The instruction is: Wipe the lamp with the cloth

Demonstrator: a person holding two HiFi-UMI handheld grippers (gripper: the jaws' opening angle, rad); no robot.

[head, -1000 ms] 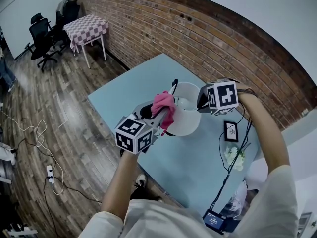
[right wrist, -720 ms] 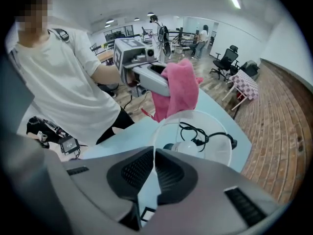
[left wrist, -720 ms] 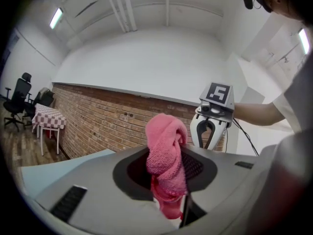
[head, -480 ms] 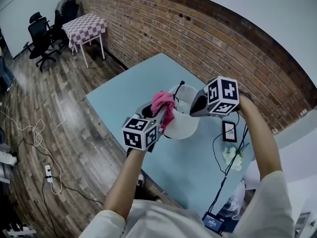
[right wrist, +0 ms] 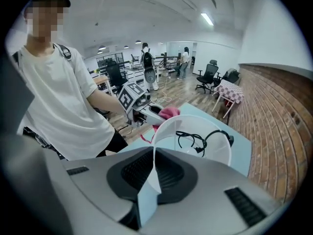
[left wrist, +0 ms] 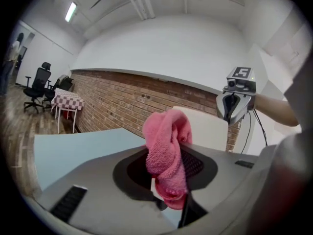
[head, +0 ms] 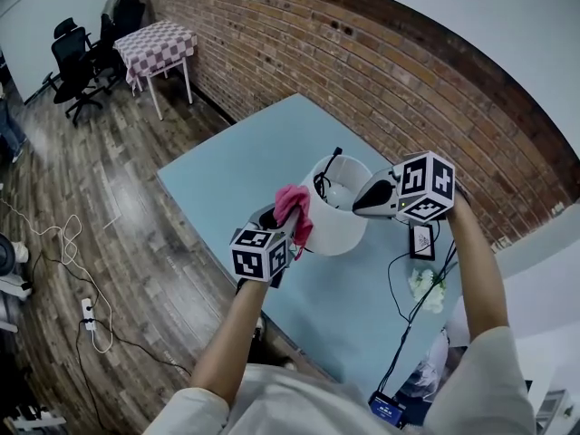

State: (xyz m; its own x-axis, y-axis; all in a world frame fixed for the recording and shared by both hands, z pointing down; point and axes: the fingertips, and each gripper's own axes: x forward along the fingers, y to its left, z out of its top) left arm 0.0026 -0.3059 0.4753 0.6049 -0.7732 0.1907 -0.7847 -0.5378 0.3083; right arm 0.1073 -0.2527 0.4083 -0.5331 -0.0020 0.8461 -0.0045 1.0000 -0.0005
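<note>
**dustbunny:** Why is the right gripper (right wrist: 153,155) on the lamp (head: 337,232) at all? Isn't the other one doing the wiping?

**lampguy:** I'd say it's there as a brace. Its jaws have just been closing, then eased a hair, and now they're pinched on the thin rim of the shade (right wrist: 195,117). That should stop the lamp skating around on the blue table (head: 227,166) when it gets rubbed. The left gripper (head: 283,227) is clamped on the pink cloth (left wrist: 167,151), which bunches out past the jaws so fabric meets the shade before metal does. The cloth is up at the shade's outer wall on the side away from the right gripper, touching it or just beside it, can't tell which.

**dustbunny:** What's the lamp like?

**lampguy:** A plain white drum shade standing upright between the two grippers. It's open on top, with black wire (right wrist: 203,137) showing inside. No grime I can make out from here
</note>
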